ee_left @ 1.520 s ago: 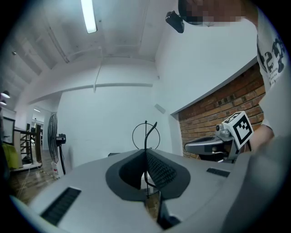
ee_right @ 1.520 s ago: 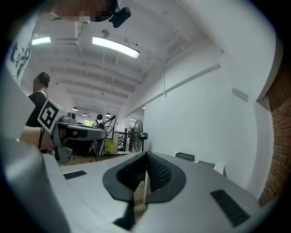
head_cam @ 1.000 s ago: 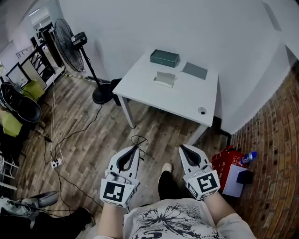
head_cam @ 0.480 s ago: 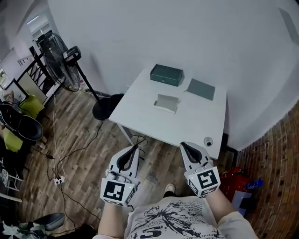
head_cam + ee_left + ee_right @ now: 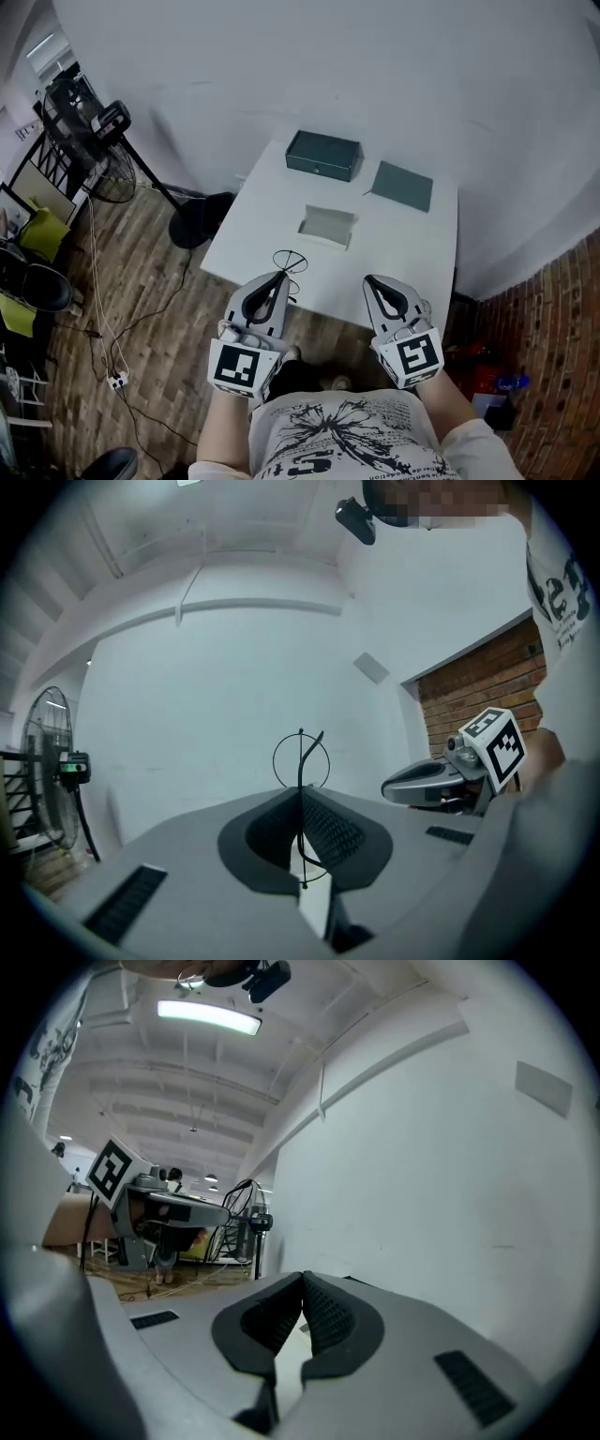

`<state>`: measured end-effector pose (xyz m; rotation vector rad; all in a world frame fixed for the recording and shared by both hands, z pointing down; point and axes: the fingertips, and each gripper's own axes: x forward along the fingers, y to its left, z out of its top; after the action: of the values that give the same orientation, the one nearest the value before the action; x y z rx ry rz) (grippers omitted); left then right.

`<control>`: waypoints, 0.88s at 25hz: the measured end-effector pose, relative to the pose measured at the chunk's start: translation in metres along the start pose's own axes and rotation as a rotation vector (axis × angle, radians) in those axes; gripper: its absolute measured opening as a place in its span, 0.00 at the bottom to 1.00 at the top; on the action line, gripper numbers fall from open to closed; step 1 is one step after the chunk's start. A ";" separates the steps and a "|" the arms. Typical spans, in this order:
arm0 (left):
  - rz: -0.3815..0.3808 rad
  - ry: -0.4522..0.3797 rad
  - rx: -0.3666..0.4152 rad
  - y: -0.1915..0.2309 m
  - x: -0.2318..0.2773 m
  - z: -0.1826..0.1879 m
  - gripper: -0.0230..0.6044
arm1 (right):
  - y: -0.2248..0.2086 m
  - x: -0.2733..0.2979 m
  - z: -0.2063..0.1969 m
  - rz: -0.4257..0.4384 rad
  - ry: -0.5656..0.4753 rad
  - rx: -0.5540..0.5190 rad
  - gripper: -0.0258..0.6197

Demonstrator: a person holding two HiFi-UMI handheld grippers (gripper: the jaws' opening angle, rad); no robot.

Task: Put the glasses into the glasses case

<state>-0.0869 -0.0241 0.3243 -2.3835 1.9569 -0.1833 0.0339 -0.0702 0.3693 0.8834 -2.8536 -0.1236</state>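
Note:
Thin black wire-frame glasses point(image 5: 291, 262) stick out ahead of my left gripper point(image 5: 281, 277), which is shut on their frame; in the left gripper view a round lens rim point(image 5: 301, 758) stands just above the closed jaws of that left gripper point(image 5: 301, 789). On the white table point(image 5: 394, 253) lie a closed dark green case point(image 5: 323, 155) at the far side, a pale open box point(image 5: 327, 226) in the middle and a flat grey-green piece point(image 5: 403, 186). My right gripper point(image 5: 372, 281) is shut with nothing in it; the right gripper view shows its pads point(image 5: 302, 1283) pressed together.
A standing fan point(image 5: 94, 141) with a round black base point(image 5: 202, 220) stands left of the table. Cables point(image 5: 103, 309) trail over the wooden floor, with chairs at the far left. A white wall runs behind the table and a brick wall point(image 5: 553, 347) is at the right.
The table has come much closer in the head view; both grippers have advanced from over the floor to its near edge. The glasses stay in the left gripper.

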 end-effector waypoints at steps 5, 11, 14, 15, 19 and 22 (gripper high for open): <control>-0.109 0.033 -0.004 0.036 0.057 -0.022 0.06 | -0.031 0.051 0.000 -0.090 -0.012 0.054 0.06; -0.268 0.046 0.012 0.079 0.136 -0.030 0.06 | -0.070 0.113 -0.002 -0.214 0.016 0.068 0.06; -0.354 0.081 0.049 0.092 0.171 -0.042 0.06 | -0.088 0.137 -0.010 -0.278 0.044 0.088 0.06; -0.391 0.107 0.068 0.094 0.182 -0.050 0.06 | -0.092 0.143 -0.015 -0.298 0.059 0.100 0.06; -0.537 0.234 0.176 0.091 0.215 -0.095 0.06 | -0.105 0.158 -0.044 -0.391 0.135 0.160 0.06; -0.617 0.284 0.227 0.086 0.238 -0.129 0.06 | -0.118 0.168 -0.067 -0.450 0.170 0.223 0.06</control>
<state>-0.1412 -0.2692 0.4565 -2.8278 1.1191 -0.7554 -0.0263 -0.2654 0.4405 1.4911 -2.4997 0.2148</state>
